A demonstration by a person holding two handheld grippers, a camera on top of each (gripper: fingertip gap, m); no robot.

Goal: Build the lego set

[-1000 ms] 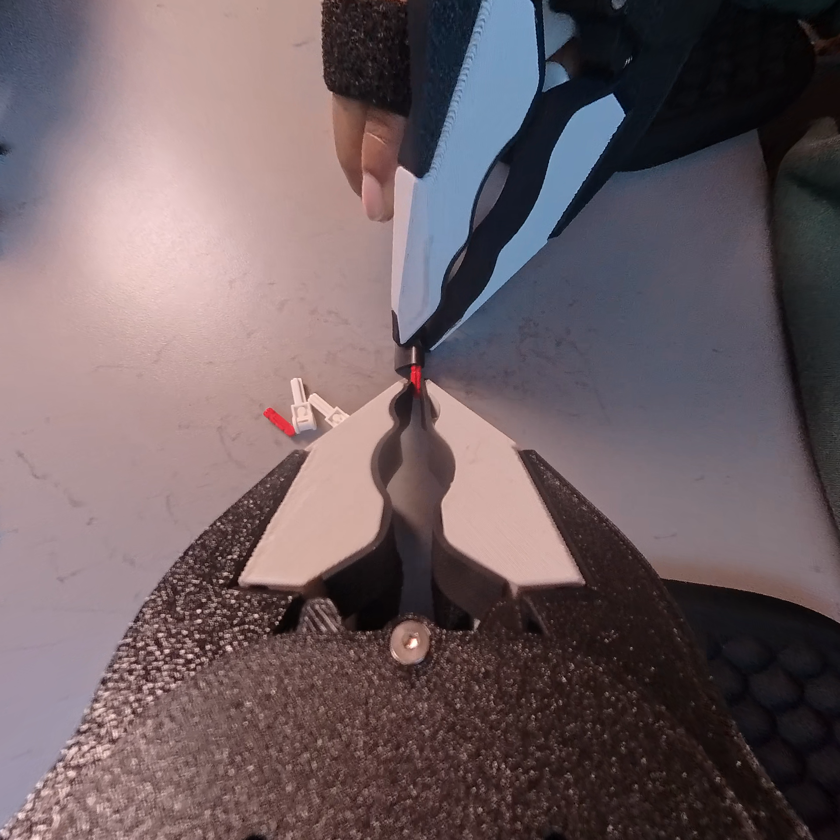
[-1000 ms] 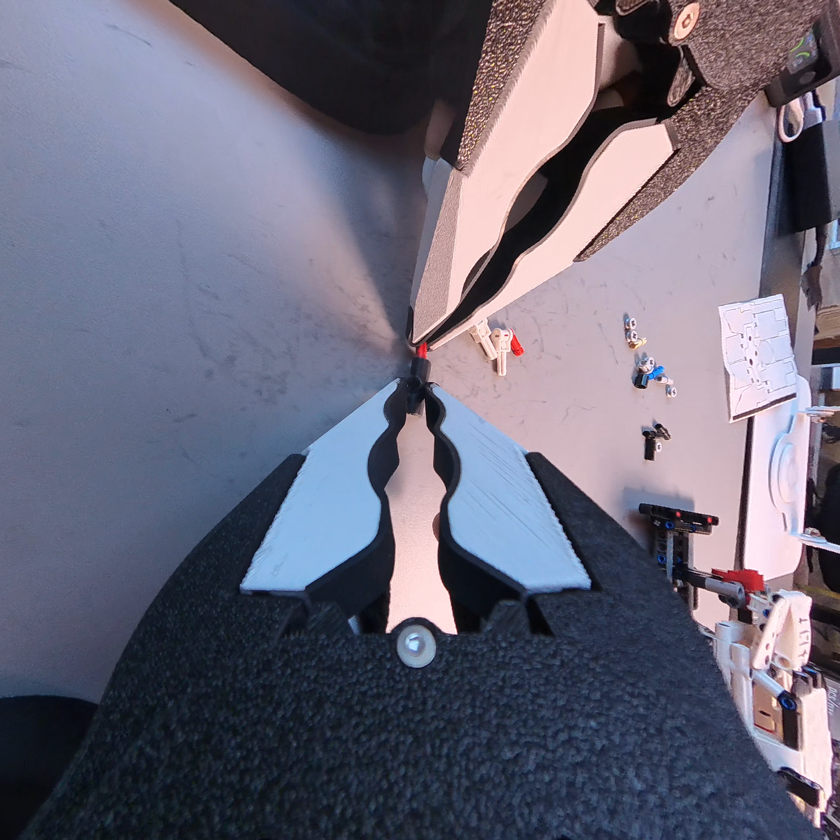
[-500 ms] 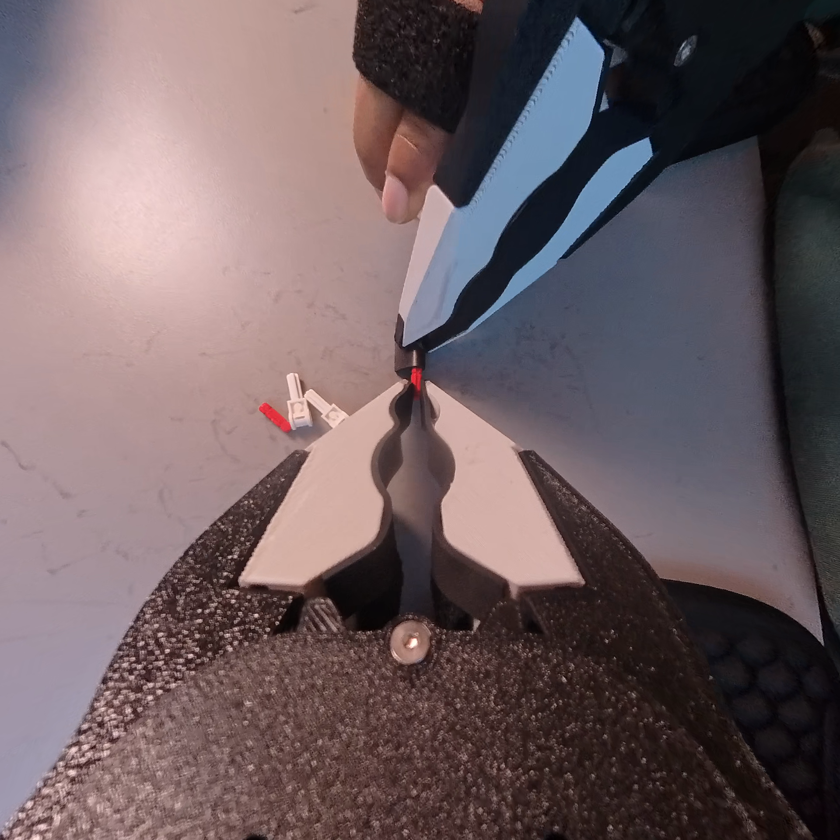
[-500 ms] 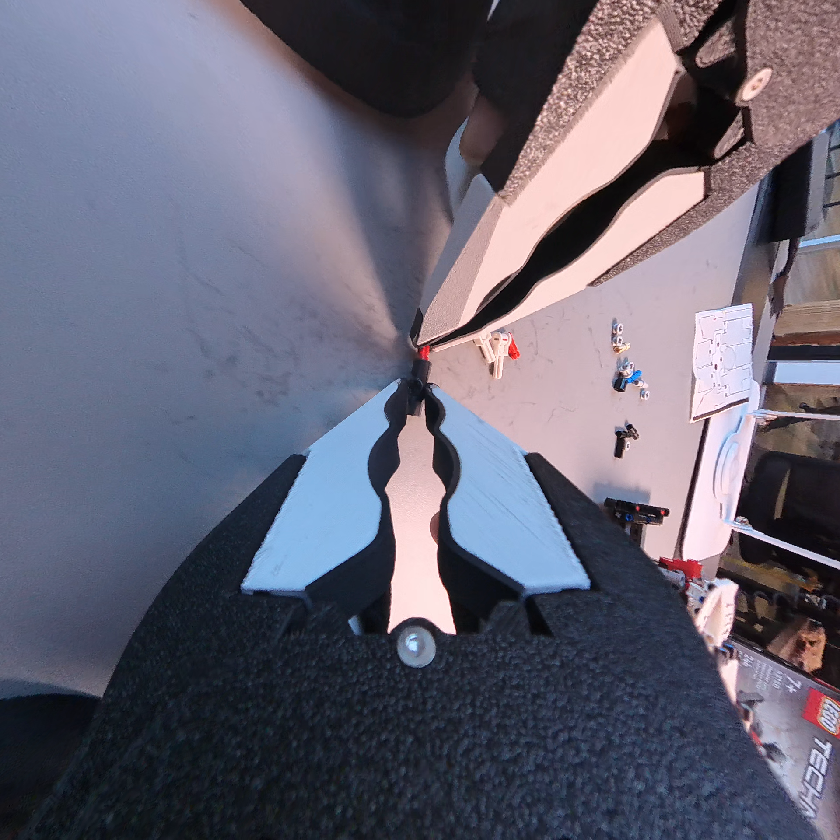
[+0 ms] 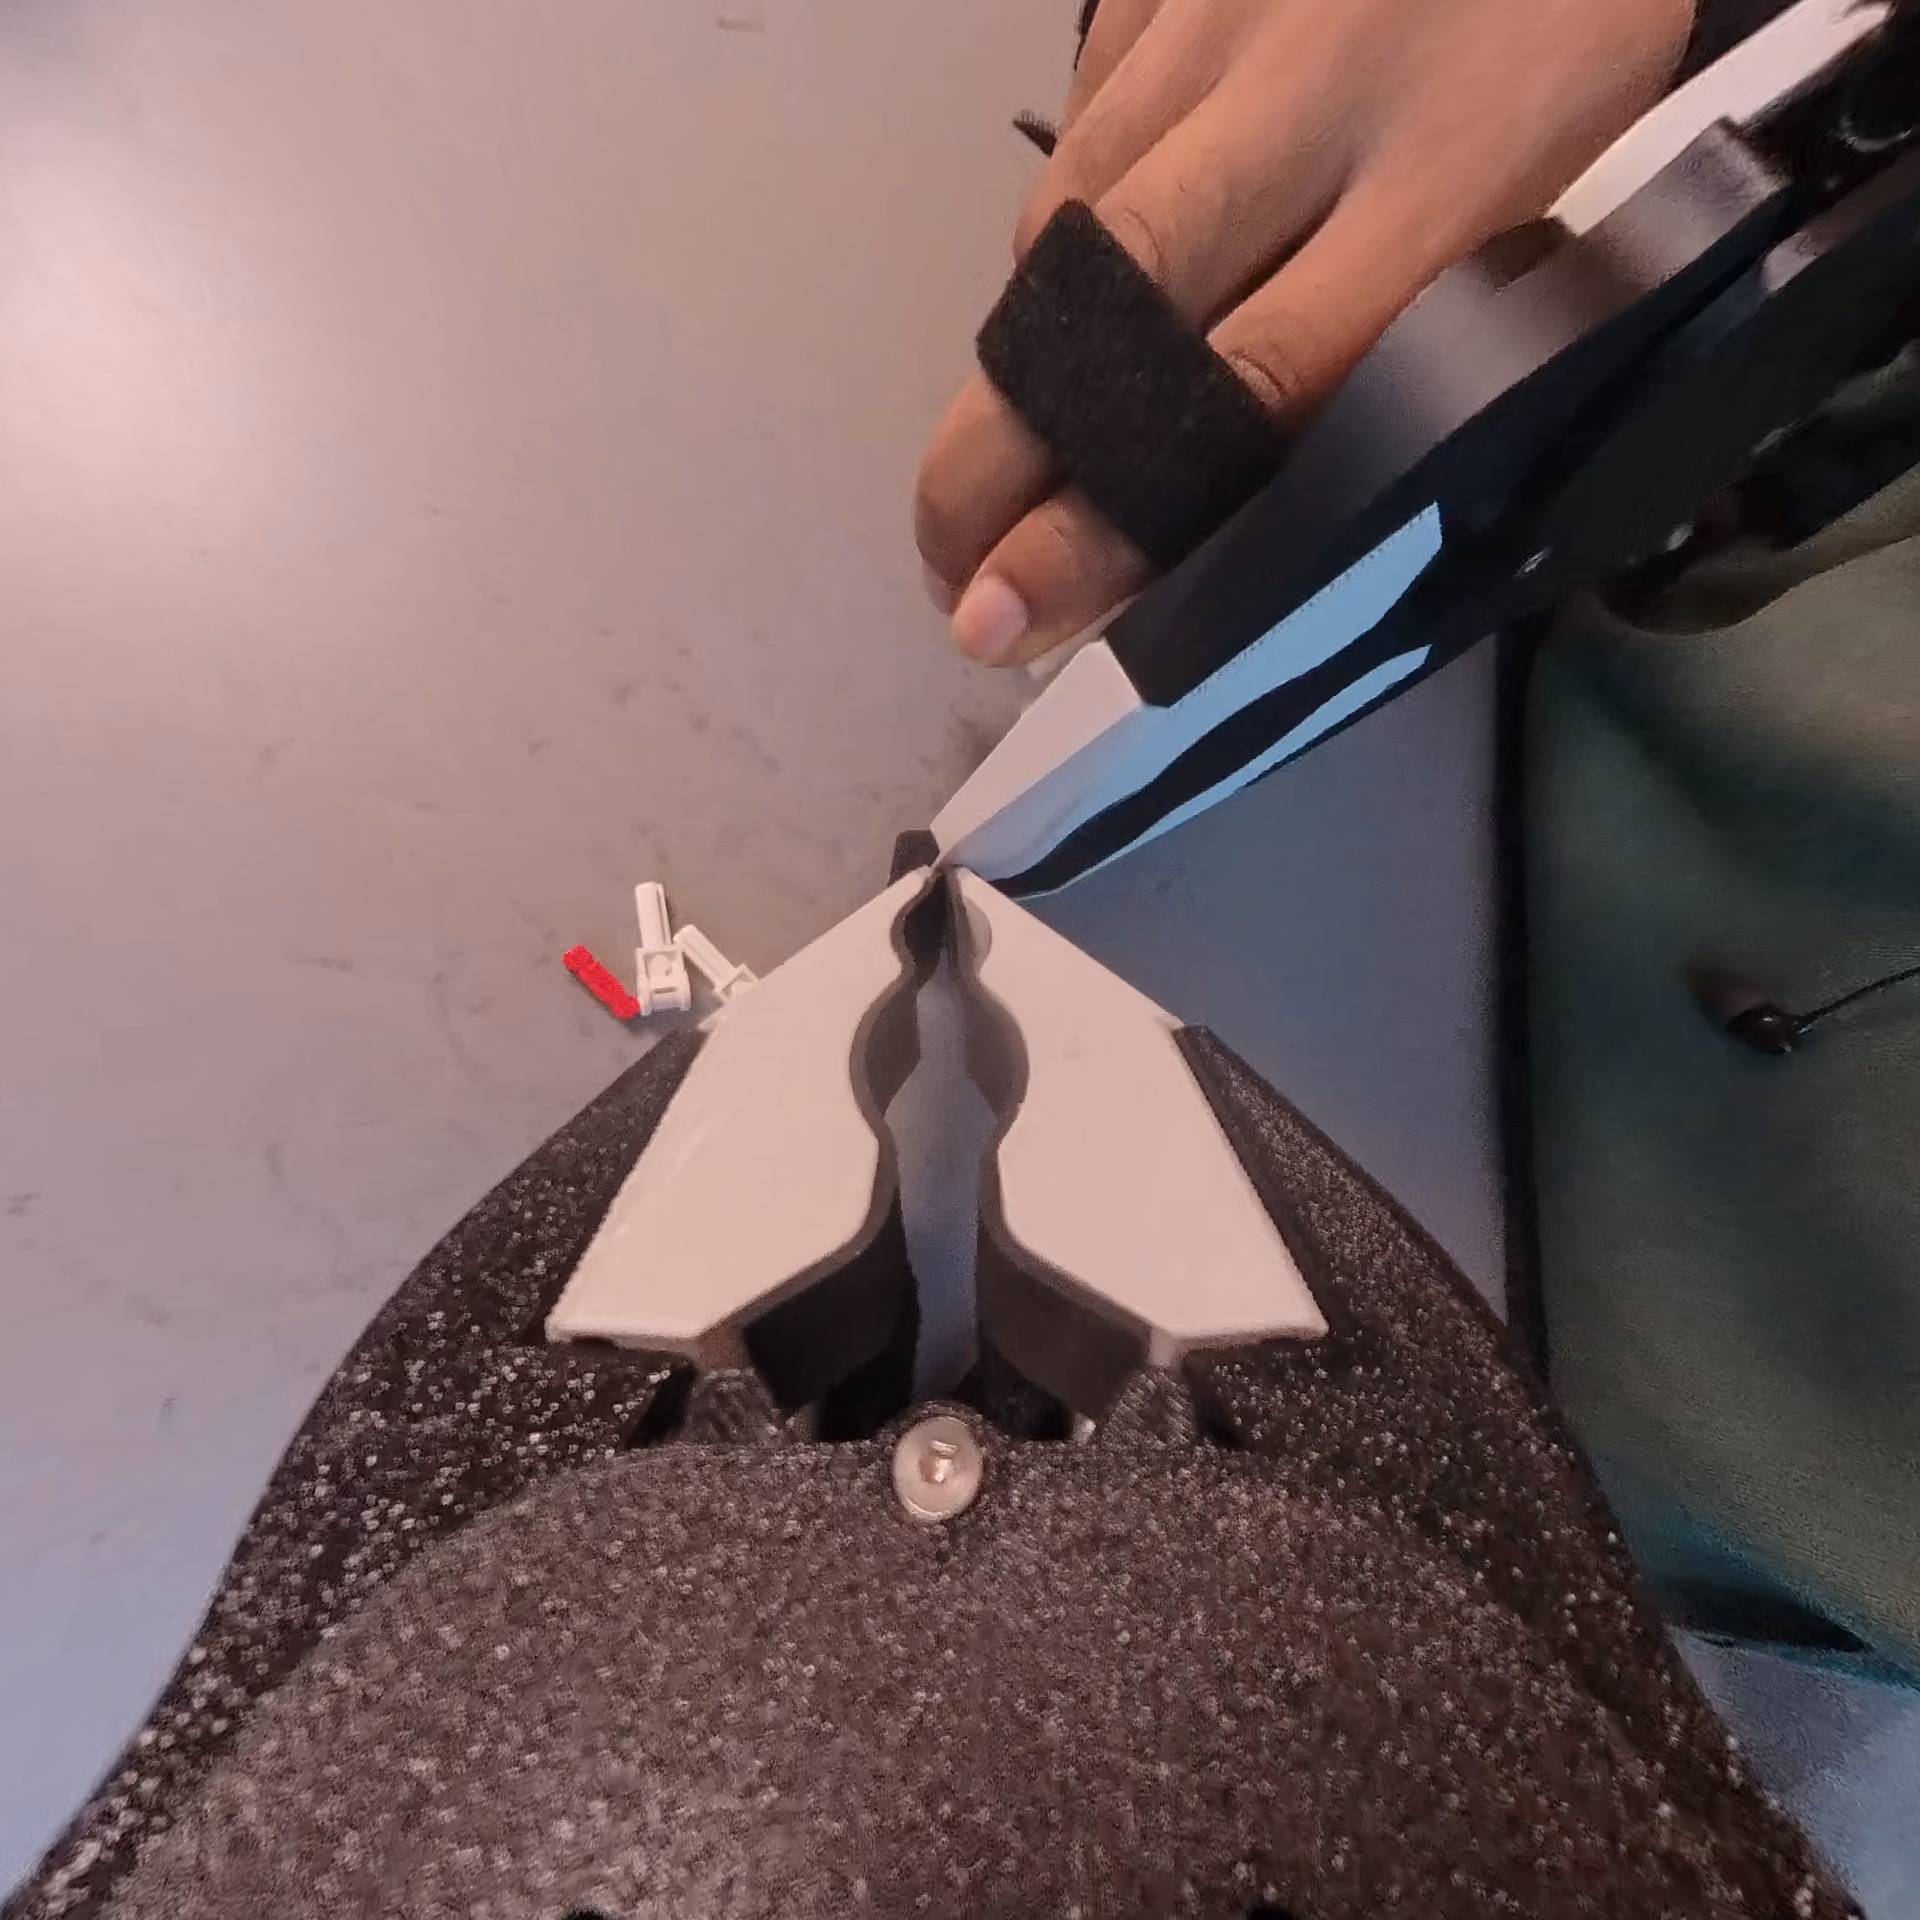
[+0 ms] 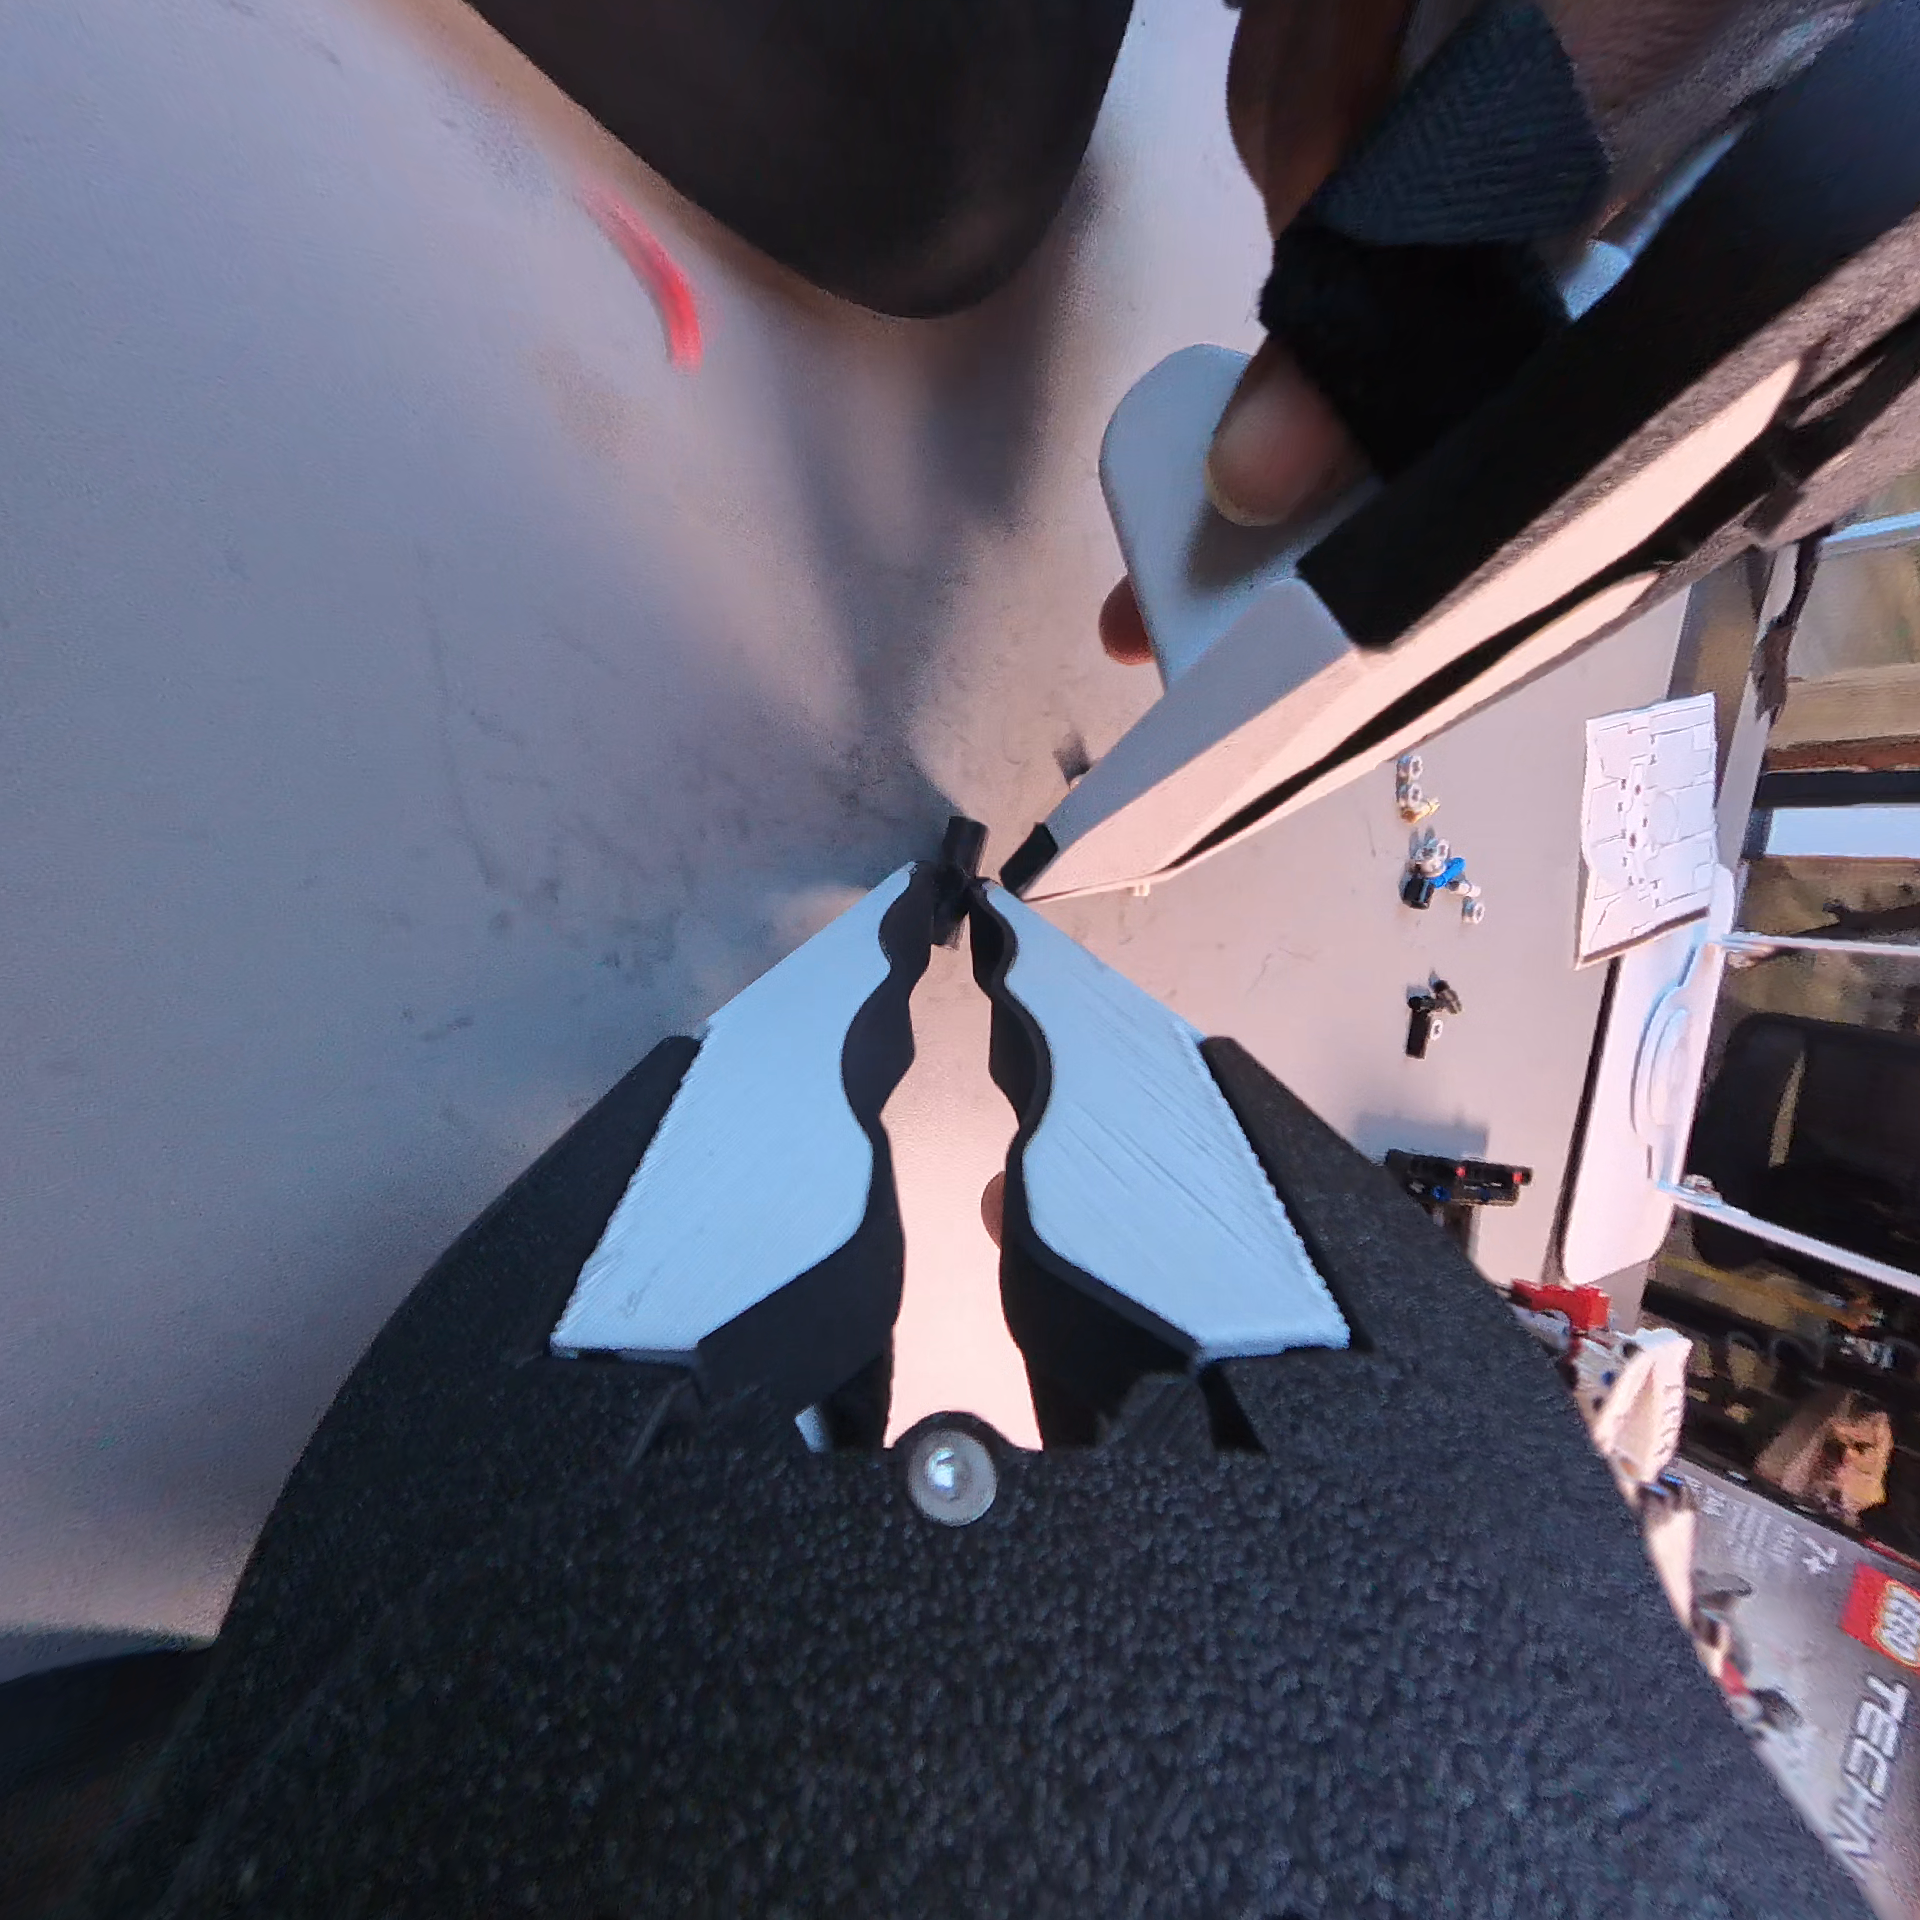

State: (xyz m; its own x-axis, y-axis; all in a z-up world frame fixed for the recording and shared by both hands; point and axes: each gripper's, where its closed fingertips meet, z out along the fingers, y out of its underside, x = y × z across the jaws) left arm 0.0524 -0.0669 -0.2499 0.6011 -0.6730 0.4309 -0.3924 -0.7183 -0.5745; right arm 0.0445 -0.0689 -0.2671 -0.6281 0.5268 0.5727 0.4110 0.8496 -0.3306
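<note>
Only the right wrist view showed the catch clearly. The right gripper (image 6: 961, 899) had its fingers clenched on a small black lego piece (image 6: 957, 847), which was held above the pale table (image 6: 312, 727). The piece's long axis ran roughly along the fingers, and its free end pointed forward, away from the camera and leaning slightly left. The left gripper (image 5: 940, 891) came in from the upper right of that view, with its tip just beside the piece but apart from it.

In the left wrist view the same piece was only a dark nub behind the meeting tips. The left gripper's fingers were pressed together at the tips, with nothing seen between them.

The left wrist view alone showed the right hand (image 5: 1299, 260), a black strap (image 5: 1122, 384) across its fingers, and a green garment (image 5: 1714, 1091) at the table edge. It also showed a red pin (image 5: 600, 979) lying flat, touching two white connectors (image 5: 665, 961) just left of the gripper.

The right wrist view alone showed:
- a blurred red streak (image 6: 657, 286), too smeared to identify
- scattered blue and white bits (image 6: 1439, 883)
- a black part (image 6: 1425, 1016)
- a paper sheet (image 6: 1647, 831)
- a black beam (image 6: 1460, 1177)
- the set's box (image 6: 1860, 1683) at the far right
</note>
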